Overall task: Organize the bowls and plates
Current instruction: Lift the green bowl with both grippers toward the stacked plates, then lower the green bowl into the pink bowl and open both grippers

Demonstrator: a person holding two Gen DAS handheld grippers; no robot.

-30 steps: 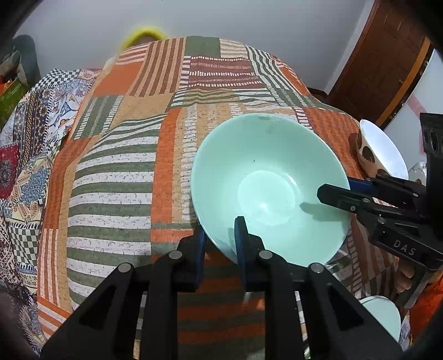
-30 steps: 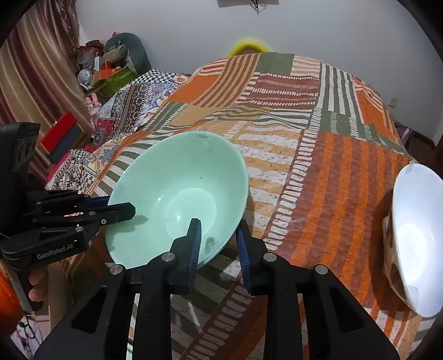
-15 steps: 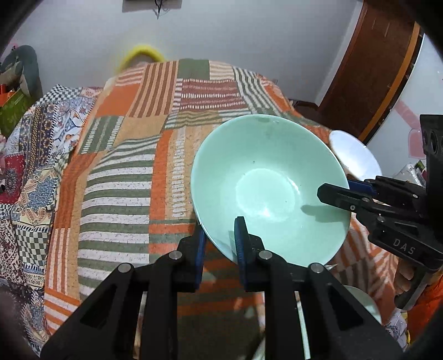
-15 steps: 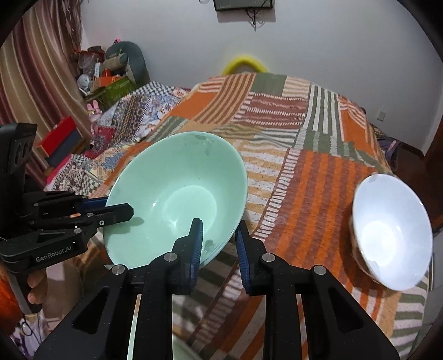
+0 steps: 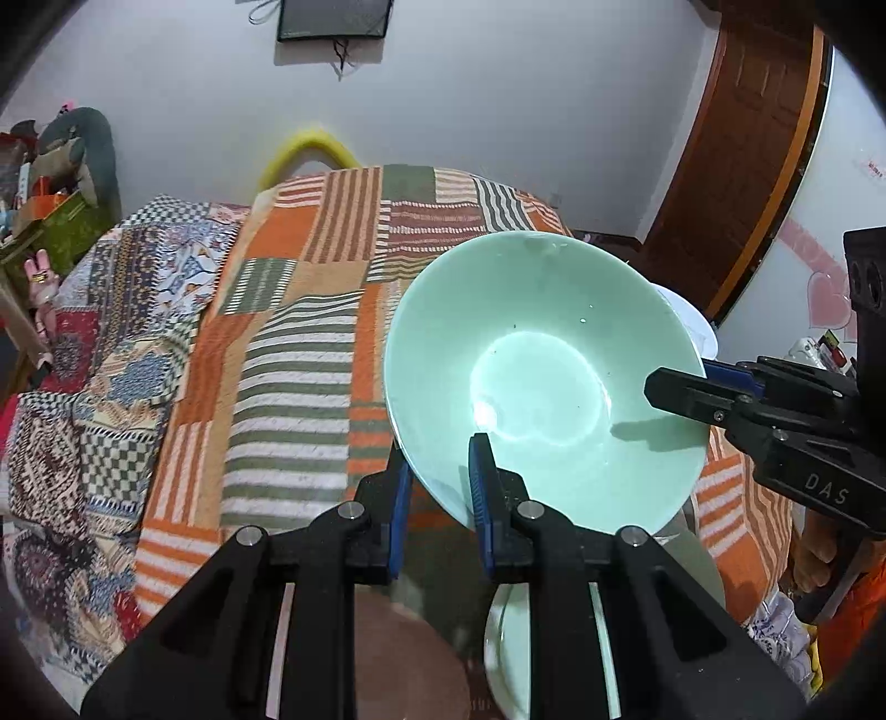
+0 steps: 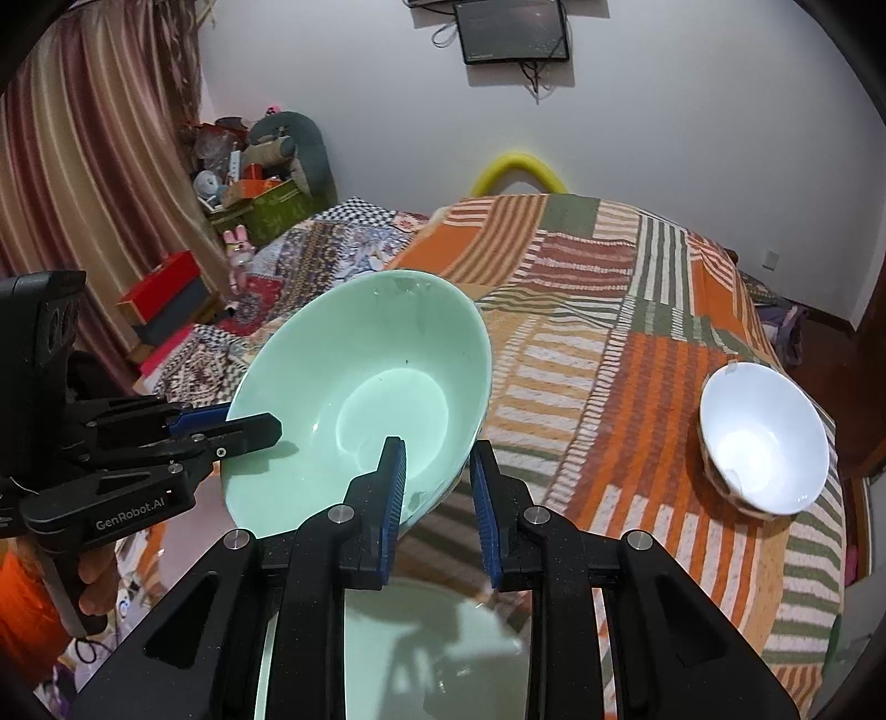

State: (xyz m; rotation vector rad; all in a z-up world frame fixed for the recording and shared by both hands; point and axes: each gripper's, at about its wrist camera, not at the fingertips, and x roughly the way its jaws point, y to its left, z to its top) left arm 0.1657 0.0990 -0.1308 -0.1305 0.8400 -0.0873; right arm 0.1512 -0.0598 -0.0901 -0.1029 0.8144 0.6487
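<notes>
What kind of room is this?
Probably a bedroom. A patchwork quilt covers what looks like a bed, a screen hangs on the wall, and toys are piled by the curtain.

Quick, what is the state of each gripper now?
Left gripper: shut on the rim of the pale green ceramic bowl.
Right gripper: shut on the same bowl's rim.

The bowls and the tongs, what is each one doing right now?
Green bowl: held up, tilted, pinched at its rim by both tongs.
Left tongs: shut on the green bowl.
Right tongs: shut on the green bowl.
White bowl: upright, empty, on the striped blanket.
</notes>
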